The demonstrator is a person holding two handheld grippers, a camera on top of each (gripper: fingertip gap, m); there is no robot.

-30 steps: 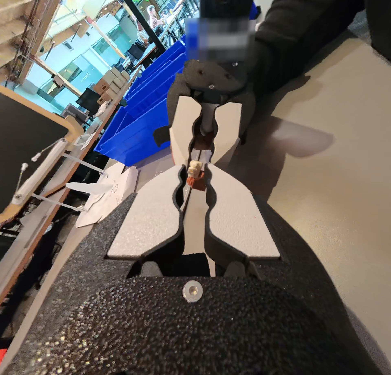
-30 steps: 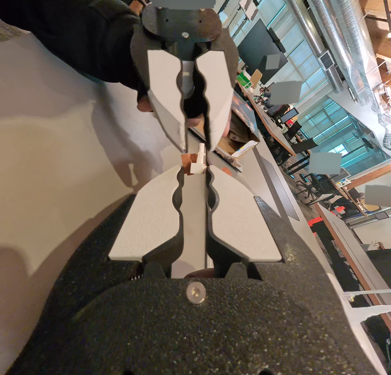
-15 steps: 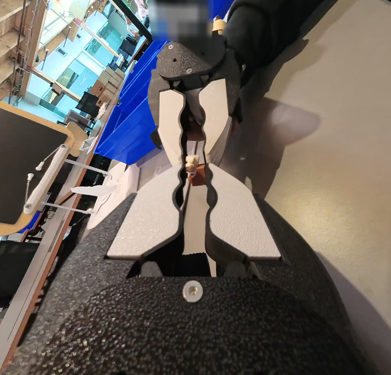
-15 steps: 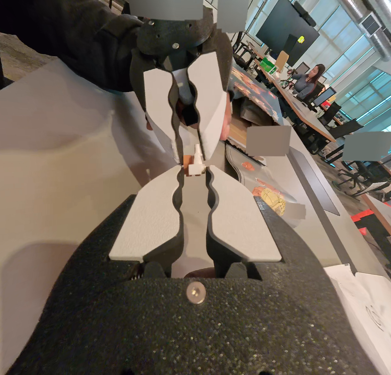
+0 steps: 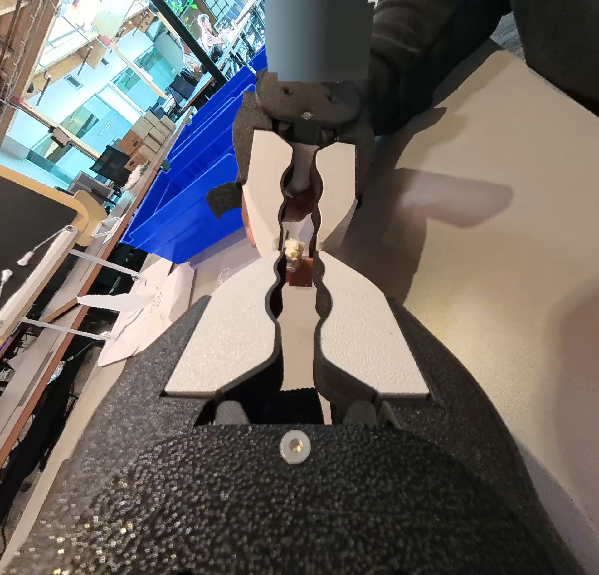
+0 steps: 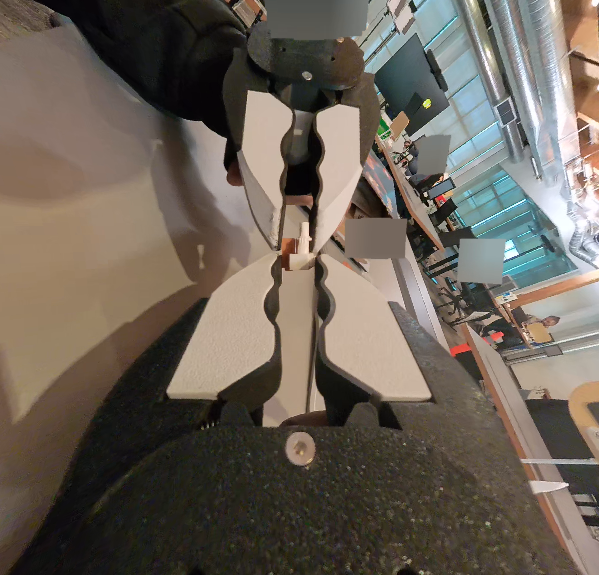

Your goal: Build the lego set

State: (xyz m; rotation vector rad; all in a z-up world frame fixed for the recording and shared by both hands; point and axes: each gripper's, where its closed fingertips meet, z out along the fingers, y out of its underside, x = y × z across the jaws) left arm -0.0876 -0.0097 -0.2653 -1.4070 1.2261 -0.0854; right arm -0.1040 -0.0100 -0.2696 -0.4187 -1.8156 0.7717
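Left gripper [image 5: 299,269]: my fingers pinch a brown block [image 5: 304,276].
Right gripper [image 6: 296,261]: my fingers pinch a white peg [image 6: 301,258].
Change: I only tilted both; the grips are unchanged.

Two grippers tip to tip above table [image 5: 486,300] — bins [image 5: 194,186] behind left, paper sheets [image 5: 146,300] before them

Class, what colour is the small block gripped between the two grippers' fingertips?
Reddish brown block, with a white piece attached; clearest in the left wrist view.

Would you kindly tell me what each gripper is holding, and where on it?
The left gripper clamps the small brown block by its sides; the right gripper clamps the white elbow piece at its lower limb.
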